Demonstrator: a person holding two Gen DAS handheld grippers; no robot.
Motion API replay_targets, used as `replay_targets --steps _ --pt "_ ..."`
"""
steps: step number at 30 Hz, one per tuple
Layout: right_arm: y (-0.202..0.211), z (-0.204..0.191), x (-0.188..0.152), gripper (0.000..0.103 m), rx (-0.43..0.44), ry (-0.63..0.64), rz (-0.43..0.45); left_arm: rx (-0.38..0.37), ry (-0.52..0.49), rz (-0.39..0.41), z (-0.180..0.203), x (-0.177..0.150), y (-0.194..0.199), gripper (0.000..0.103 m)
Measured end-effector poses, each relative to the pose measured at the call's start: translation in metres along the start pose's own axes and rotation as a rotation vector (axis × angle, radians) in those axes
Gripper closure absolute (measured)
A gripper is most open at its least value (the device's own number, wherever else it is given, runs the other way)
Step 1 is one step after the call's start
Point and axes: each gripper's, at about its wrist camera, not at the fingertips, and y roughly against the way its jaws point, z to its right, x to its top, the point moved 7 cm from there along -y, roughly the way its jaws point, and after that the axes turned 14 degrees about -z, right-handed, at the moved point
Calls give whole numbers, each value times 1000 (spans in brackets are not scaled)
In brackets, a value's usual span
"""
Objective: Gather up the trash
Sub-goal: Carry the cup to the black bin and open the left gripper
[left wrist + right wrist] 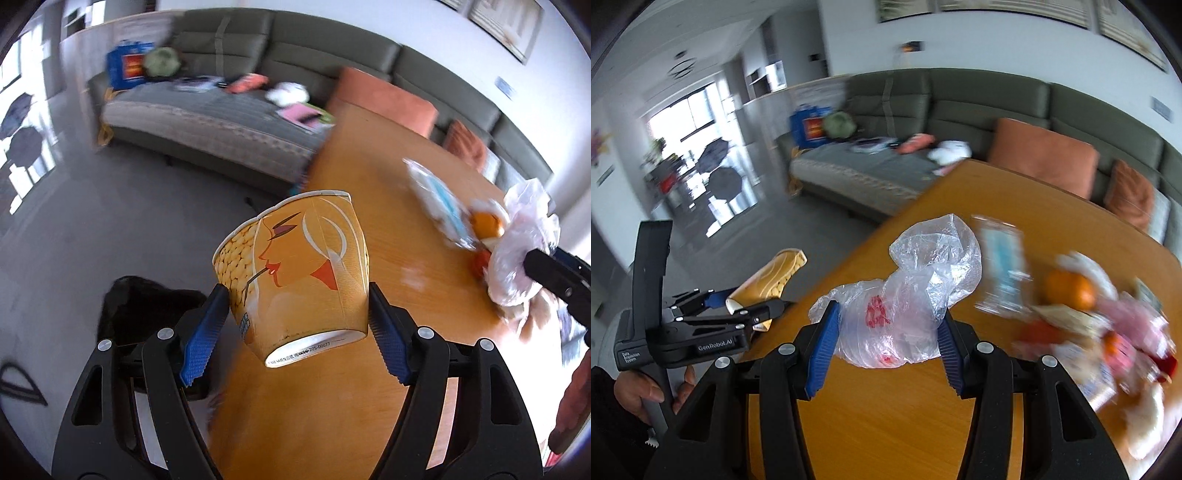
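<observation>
My left gripper (295, 314) is shut on an orange paper cup (299, 269) with a woman's face printed on it, held tilted at the wooden table's (369, 155) left edge, above a black bin (144, 314) on the floor. My right gripper (886, 332) is shut on a crumpled clear plastic bag (905, 302) with red print, held over the table (886, 424). The right wrist view shows the left gripper (746, 308) with the cup (772, 277) at the left. The left wrist view shows the bag (524, 251) at the right.
A pile of wrappers, a blue packet (1004, 258), an orange (1069, 290) and pink scraps (1126, 321) lies on the table's right part. A grey sofa (240, 96) with orange cushions (1041, 155) stands behind. Grey floor (74, 240) lies to the left.
</observation>
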Motion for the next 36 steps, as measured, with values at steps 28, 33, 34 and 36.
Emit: replay_targets --steps 28,33,34,36 --pt "-110 -285 85 29 305 346 -140 297 566 11 -294 -48 48 6" --pt "-121 -281 84 29 296 350 -152 297 589 13 -299 -52 49 6" --pt "-120 -280 84 29 298 343 -153 296 585 12 -298 -51 49 6" --pt "-126 -274 88 29 299 332 -153 292 575 12 -295 -49 49 6"
